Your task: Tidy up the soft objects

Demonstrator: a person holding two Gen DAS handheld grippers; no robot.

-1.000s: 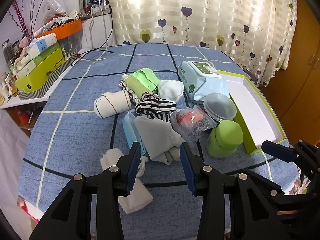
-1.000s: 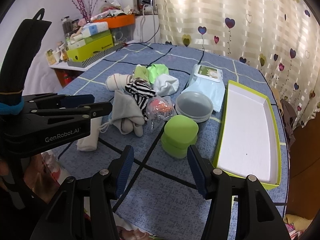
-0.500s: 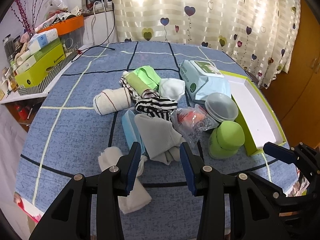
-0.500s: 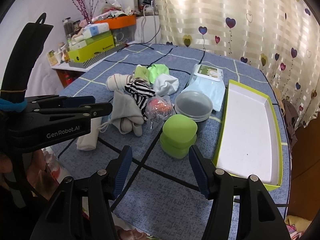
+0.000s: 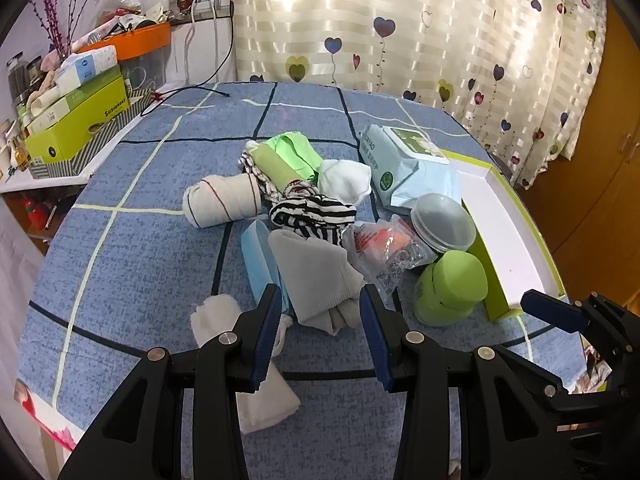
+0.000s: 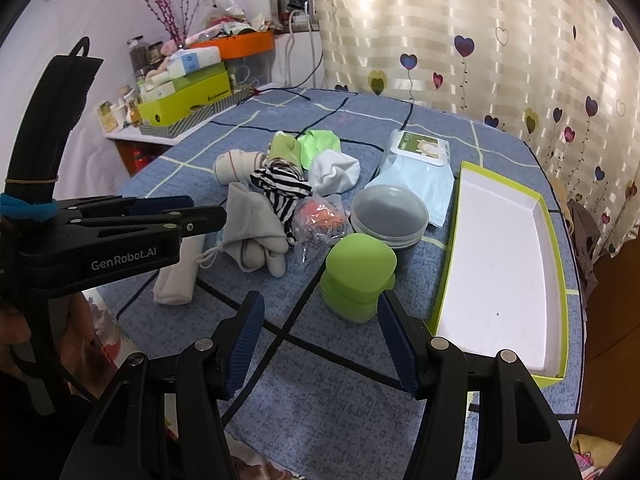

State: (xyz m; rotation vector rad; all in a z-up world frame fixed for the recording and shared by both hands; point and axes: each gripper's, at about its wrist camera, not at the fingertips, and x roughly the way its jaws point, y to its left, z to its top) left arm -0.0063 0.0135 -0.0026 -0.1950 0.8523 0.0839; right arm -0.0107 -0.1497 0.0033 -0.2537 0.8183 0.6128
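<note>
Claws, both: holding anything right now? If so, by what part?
Nothing is held. The left claw is open above the gray sock, not gripping it. The right claw is open, short of the green container.

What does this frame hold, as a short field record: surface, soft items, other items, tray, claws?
surface: blue checked cloth
soft items: grey sock, striped sock, white sock, rolled cream sock, green cloth, loose in one pile
other items: wipes pack, round lidded tub, green container
tray: green-edged white tray, nothing in it
left claw: open, empty
right claw: open, empty
</note>
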